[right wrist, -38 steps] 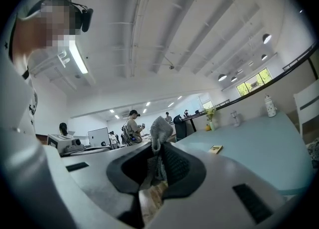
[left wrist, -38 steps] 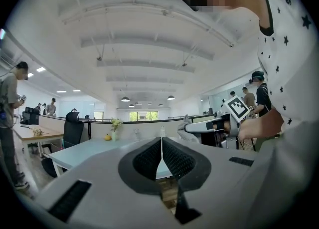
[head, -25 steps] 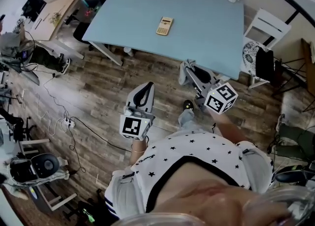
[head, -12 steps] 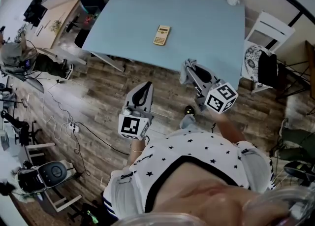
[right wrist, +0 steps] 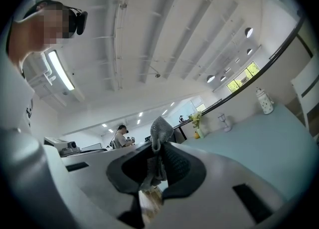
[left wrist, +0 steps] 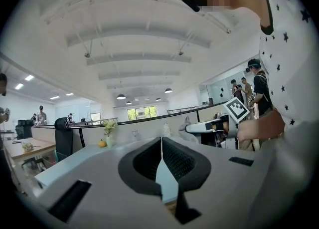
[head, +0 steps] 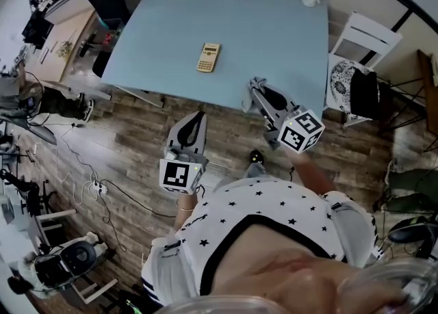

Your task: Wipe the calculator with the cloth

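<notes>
**Cloth gripped, calculator not yet in reach**

This is an open office with a wood floor (head: 137, 128). A pale blue surface (head: 274, 39) stands ahead of the person. Both tools hang over the floor, short of its near edge. On the left half of the surface the calculator (head: 209, 57) lies flat and alone. It is well apart from both tools, and its long side runs roughly away from the person.

The left tool (head: 197, 118) has its jaws closed together with nothing between them; its own view shows only a thin seam. To its right, the right tool (head: 254, 91) is clamped on the cloth (right wrist: 159, 130). The cloth is a grey knitted wad that pokes up past the jaw tips and hangs down between the jaws.

The step in hand looks like the approach, with no wiping begun. To do it well, both tools should come over the surface first. The calculator is probably light and the top looks smooth, so a wipe may push it along. The empty left tool could press on one end to pin it. The right tool should then come down so that the loose cloth, not the hard jaw tips, meets the keys. Light strokes along the long side would suit. The clamp should stay firm, since the cloth could slip out mid-stroke.
</notes>
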`<state>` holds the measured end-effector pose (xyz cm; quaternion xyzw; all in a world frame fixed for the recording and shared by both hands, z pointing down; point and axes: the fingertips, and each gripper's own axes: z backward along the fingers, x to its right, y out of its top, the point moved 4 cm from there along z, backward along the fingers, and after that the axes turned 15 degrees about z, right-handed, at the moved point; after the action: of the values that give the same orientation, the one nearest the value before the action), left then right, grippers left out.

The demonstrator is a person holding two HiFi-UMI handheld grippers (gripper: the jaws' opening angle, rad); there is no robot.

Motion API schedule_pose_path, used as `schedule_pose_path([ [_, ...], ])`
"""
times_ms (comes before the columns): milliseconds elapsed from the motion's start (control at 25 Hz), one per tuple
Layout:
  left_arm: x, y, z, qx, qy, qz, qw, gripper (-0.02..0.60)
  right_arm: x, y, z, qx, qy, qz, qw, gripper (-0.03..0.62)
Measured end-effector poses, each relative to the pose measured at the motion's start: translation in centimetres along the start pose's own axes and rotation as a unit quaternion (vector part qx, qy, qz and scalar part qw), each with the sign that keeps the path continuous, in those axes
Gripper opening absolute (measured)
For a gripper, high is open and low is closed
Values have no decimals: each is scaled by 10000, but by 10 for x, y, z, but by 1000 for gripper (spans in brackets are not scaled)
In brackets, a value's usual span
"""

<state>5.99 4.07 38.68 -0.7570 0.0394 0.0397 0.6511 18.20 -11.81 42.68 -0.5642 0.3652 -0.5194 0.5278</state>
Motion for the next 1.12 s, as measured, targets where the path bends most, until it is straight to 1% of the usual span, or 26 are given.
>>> schedule_pose_path([
  [160,-2,0,-1,-61,48,32,10000,31,-2,-1,-1,-37,66,-25,10000,51],
  [280,-7,-5,0,-70,46,73,9999,31,-2,-6,-1,-47,32,-41,10000,51],
  [520,-21,-3,-14,-16,-145,147,9998,31,-1,-4,-6,-91,-98,60,9999,51],
  [680,-40,11,-41,110,-466,102,9988,31,12,5,-20,-56,-382,189,9991,51],
  [840,-66,18,-62,22,-780,26,9969,31,19,6,-48,-92,-607,224,9979,51],
  [920,-83,16,-72,-7,-853,106,9963,31,21,3,-63,-144,-687,234,9973,51],
  [1000,-101,15,-85,-57,-1004,226,9947,31,23,1,-76,-197,-803,253,9963,51],
  [1120,-125,20,-101,-85,-1242,199,9920,31,28,0,-97,-248,-1030,252,9941,51],
])
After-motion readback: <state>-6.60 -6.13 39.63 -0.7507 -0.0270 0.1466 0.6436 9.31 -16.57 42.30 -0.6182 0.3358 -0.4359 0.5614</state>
